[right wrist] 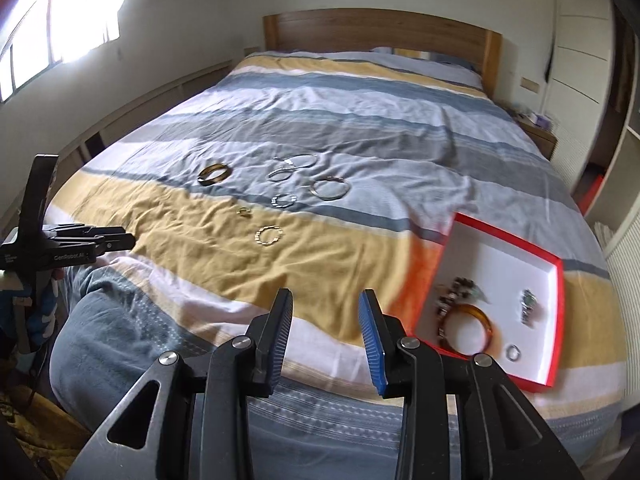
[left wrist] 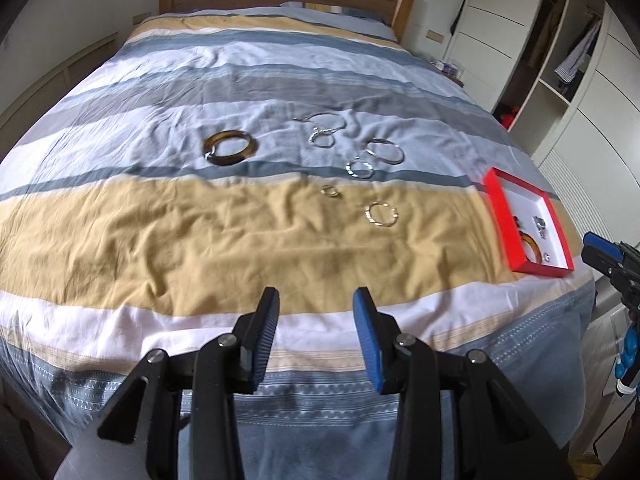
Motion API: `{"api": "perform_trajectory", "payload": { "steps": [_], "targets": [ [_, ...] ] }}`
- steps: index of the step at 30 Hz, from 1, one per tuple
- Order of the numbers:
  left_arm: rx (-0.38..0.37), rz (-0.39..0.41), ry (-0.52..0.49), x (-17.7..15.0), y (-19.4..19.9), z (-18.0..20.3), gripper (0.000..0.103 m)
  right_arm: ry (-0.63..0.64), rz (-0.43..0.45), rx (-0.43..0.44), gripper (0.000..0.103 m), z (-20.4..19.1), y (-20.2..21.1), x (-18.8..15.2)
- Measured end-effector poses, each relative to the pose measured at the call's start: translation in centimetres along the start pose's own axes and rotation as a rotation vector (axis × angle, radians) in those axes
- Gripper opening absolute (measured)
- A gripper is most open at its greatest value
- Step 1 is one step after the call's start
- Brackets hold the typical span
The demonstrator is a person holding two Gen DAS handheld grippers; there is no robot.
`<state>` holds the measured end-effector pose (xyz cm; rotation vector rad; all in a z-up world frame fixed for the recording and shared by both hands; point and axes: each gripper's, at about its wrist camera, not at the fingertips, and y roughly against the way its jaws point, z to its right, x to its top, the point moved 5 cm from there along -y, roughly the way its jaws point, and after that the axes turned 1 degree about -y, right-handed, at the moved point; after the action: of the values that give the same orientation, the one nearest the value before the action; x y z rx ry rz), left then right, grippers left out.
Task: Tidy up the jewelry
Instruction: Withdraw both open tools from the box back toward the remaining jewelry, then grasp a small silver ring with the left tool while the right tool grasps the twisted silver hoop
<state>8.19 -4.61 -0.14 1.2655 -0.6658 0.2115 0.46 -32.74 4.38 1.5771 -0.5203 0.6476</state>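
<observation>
A watch (right wrist: 529, 305) in the red tray (right wrist: 557, 304) is being shown clearly only by the right view, while both the left gripper (left wrist: 316, 300) and the right gripper (right wrist: 326, 303) are being held wide, empty, above rumpled striped bedding (left wrist: 200, 236).

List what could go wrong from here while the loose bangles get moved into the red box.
1. The thin silver hoops overlap, so a pinch may lift two or snag them.
2. The small gold ring sits in duvet wrinkles and may slip from the fingers.
3. The red box lies near the bed's corner; a nudge might tip it off.
</observation>
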Motion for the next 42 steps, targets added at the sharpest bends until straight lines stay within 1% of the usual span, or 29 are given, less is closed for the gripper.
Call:
{"api": "perform_trajectory", "payload": {
  "steps": [3, 8, 12, 18, 20, 24, 30, 34, 39, 42],
  "targets": [
    [-0.001, -0.006, 0.009, 0.1, -0.6, -0.3, 0.036, 0.021, -0.007, 0.021, 0.040, -1.1, -1.0, 0.5],
    [-0.004, -0.022, 0.022, 0.1, -2.0, -0.8, 0.036, 0.052, -0.033, 0.046, 0.041, -2.4, -3.0, 1.0],
    [0.008, -0.036, 0.029, 0.0, -3.1, -1.3, 0.036, 0.058, -0.058, 0.071, 0.041, -3.0, -4.9, 1.0],
    [-0.013, -0.046, 0.035, 0.5, -4.9, -2.0, 0.036, 0.057, -0.102, 0.111, 0.041, -3.5, -8.6, 1.0],
    [-0.030, -0.051, 0.034, 1.0, -5.9, -2.0, 0.036, 0.059, -0.116, 0.128, 0.042, -3.8, -10.0, 1.1],
    [-0.039, -0.061, 0.046, 2.1, -7.8, -2.5, 0.036, 0.074, -0.147, 0.165, 0.044, -4.6, -13.4, 1.5],
    [-0.064, -0.075, 0.057, 4.2, -10.9, -3.3, 0.036, 0.091, -0.182, 0.216, 0.045, -5.6, -18.4, 2.3],
    [-0.089, -0.082, 0.039, 5.6, -12.5, -3.0, 0.036, 0.110, -0.179, 0.237, 0.045, -6.3, -20.9, 3.2],
    [-0.119, -0.094, 0.013, 7.2, -14.5, -2.0, 0.036, 0.127, -0.170, 0.242, 0.053, -6.7, -23.2, 4.0],
    [-0.129, -0.099, 0.001, 7.8, -15.3, -1.4, 0.036, 0.129, -0.167, 0.236, 0.056, -6.7, -24.2, 4.2]
  ]
}}
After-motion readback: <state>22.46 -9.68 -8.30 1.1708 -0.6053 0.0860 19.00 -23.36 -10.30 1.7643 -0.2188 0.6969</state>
